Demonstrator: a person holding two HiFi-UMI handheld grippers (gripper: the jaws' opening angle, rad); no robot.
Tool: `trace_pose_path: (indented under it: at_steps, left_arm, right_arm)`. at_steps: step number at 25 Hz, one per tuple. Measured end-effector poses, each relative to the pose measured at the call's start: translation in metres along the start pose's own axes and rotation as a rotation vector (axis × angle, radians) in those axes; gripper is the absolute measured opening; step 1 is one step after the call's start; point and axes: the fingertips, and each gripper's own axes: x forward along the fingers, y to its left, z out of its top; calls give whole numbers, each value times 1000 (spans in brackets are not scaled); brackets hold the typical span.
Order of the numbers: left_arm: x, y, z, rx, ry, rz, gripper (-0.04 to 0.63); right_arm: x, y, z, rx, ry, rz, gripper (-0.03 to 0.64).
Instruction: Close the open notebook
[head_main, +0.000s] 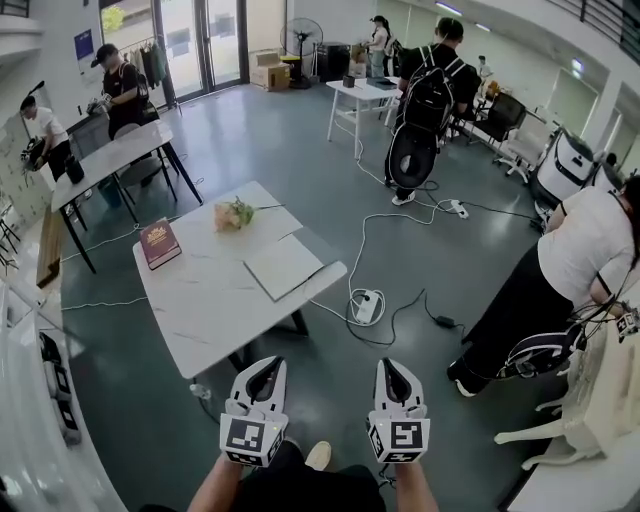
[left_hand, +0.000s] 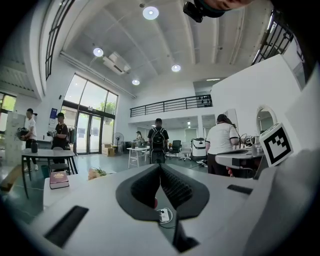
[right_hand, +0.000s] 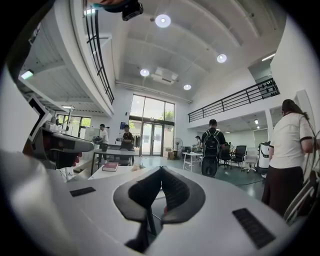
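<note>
The bench (head_main: 200, 310) has a smooth white top with faint grey veins, like polished stone. The notebook (head_main: 285, 266) shows a pale, matt, paper-like face, and the book (head_main: 159, 243) has a dark red cover with gilt print. The floor (head_main: 300, 130) is glossy grey and mirrors the light. The left gripper (head_main: 267, 365) and right gripper (head_main: 389, 364) have matt white plastic shells and black ribbed pads (left_hand: 176, 187).

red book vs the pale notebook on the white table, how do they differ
The dark red hardback book bears gold print; the pale grey flat notebook looks plain. The notebook covers more surface than the book. The book lies by the left edge of the white table, the notebook by its right edge. Both lie flat.
</note>
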Motion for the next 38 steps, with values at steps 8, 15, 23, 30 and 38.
trace_pose_path:
  at_steps: [8, 15, 23, 30, 38]
  left_arm:
    - [22, 0, 2, -3, 8, 5, 25]
    - [81, 16, -2, -14, 18, -4, 25]
    - [180, 54, 8, -22, 26, -17, 25]
    - [257, 90, 21, -31, 41, -24, 25]
    - [329, 132, 25, -40, 63, -22, 25]
  right_arm:
    - [17, -10, -5, 11, 15, 15, 17]
    - [68, -30, -11, 11, 31, 20, 17]
    - [168, -62, -2, 16, 34, 20, 17]
    - [251, -87, 12, 18, 51, 22, 17]
    - [334, -103, 18, 14, 70, 34, 17]
